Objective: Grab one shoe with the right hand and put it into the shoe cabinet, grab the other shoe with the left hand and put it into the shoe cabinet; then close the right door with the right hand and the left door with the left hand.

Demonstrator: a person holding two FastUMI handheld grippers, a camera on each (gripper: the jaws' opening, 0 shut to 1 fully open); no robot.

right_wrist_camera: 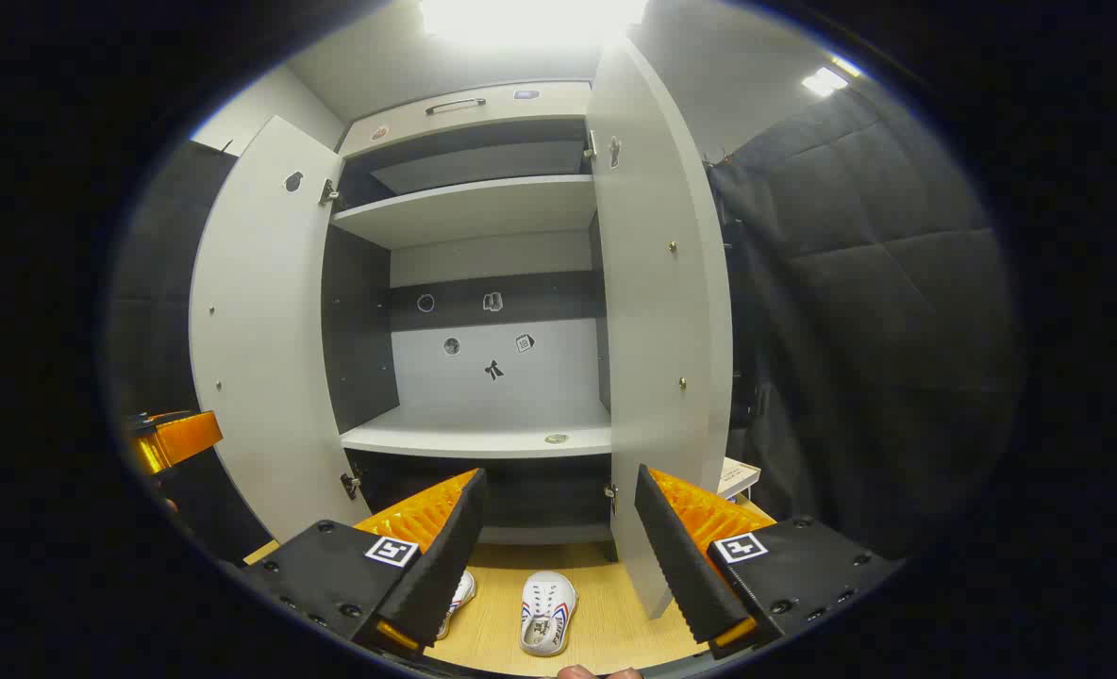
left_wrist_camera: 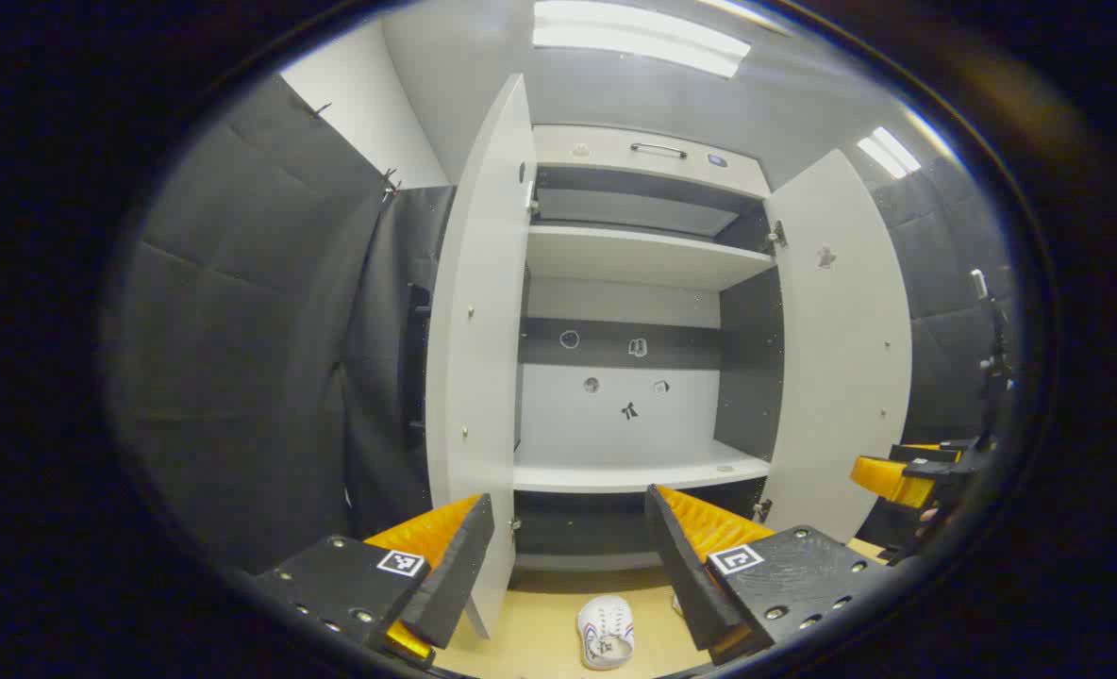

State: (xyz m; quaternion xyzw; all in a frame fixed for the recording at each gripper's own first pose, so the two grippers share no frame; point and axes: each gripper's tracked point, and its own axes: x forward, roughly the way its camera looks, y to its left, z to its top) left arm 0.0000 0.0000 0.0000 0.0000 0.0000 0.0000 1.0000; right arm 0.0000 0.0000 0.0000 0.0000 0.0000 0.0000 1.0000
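The left gripper (left_wrist_camera: 568, 556) sits at 6 o'clock in the left gripper view, its two fingers spread wide apart with nothing between them, pointing forward and level. The right gripper (right_wrist_camera: 558, 547) sits at 6 o'clock in the right gripper view, fingers likewise parted and holding nothing. In the left gripper view the right gripper shows at about 4 o'clock, and in the right gripper view the left gripper shows at about 9 o'clock.

Matt smooth shoe cabinet (right_wrist_camera: 483, 207); pale wood-look floor (right_wrist_camera: 606, 613); quilted cloth wall (right_wrist_camera: 860, 283).
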